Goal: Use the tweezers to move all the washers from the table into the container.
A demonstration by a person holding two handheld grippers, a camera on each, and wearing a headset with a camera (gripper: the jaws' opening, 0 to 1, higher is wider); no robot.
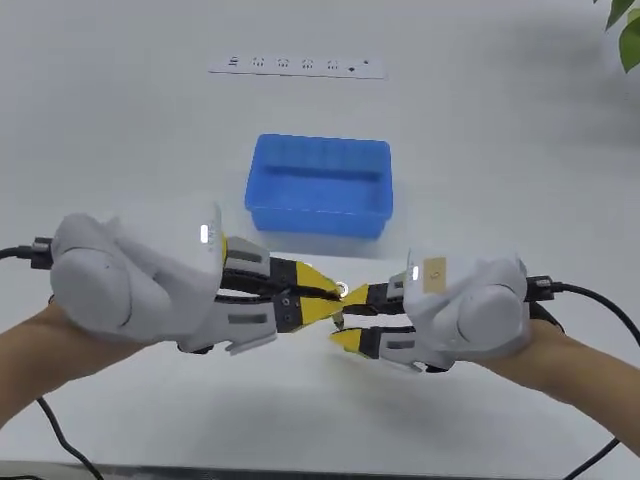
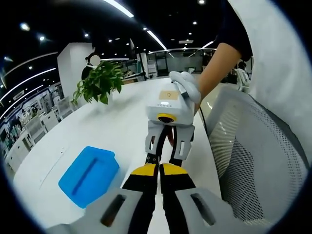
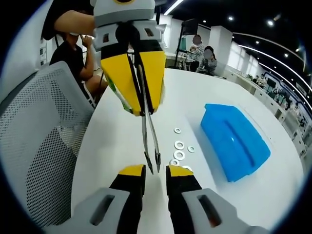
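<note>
Several washers [image 3: 179,145] loose in a small cluster on the white table [image 3: 112,146], right of centre in the right gripper view, near the left side of the blue container [image 3: 234,141] as framed there, all of them outside it. Just left of the cluster, tweezers [image 3: 146,126] hanging tips-down through the middle of that frame, prongs slightly parted, nothing between the tips. Upper end of the tweezers clamped between the closed yellow jaws of the left gripper [image 3: 141,109], entering from the top of the frame. Directly below the tips, the right gripper [image 3: 156,170], its own yellow-tipped jaws rising from the bottom edge with a narrow gap between them and nothing gripped. Tweezer tips right at the mouth of that gap, touching the jaws or not impossible to tell. From the head view: both grippers nose to nose in the lower middle of the frame, the left one at the left, the right one at the right with jaws spread one above the other, the container above them at centre. From the left gripper view: the container at lower left, the right gripper straight ahead at centre, held by a gloved hand. Farther out: a white power strip [image 1: 297,67] along the top of the head view, green plant leaves [image 1: 628,30] in its upper right corner, a grey mesh chair [image 3: 44,136] at the left of the right gripper view, seated people in the background near its top.
</note>
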